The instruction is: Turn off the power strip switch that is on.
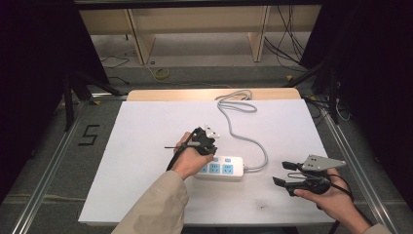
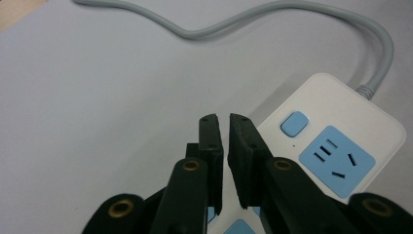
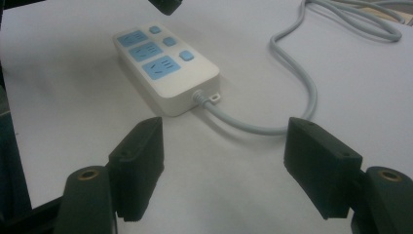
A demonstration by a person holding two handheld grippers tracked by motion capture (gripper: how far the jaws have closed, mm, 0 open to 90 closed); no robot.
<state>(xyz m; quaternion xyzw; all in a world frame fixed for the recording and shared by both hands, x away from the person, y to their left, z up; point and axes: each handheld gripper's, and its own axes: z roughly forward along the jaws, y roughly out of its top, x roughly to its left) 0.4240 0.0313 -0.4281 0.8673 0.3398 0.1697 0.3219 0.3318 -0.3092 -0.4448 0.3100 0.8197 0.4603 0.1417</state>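
A white power strip (image 1: 221, 167) (image 2: 336, 146) (image 3: 165, 68) with light-blue sockets and buttons lies on the white board (image 1: 146, 146). Its grey cable (image 1: 243, 129) (image 2: 234, 22) (image 3: 302, 73) snakes to the far edge and coils there. My left gripper (image 1: 210, 151) (image 2: 225, 119) hovers over the strip's left end, beside a blue button (image 2: 294, 123). Its jaws are almost together, with a thin slit and nothing between them. My right gripper (image 1: 281, 173) (image 3: 224, 146) stands open and empty, right of the strip and near the board's front right.
The board rests on a wooden table (image 1: 160, 94) between metal rails (image 1: 48, 165). Beyond the table are a floor with loose cables (image 1: 287, 39) and wooden shelf legs (image 1: 139, 41). A tip of the left gripper (image 3: 165, 5) pokes into the top of the right gripper view.
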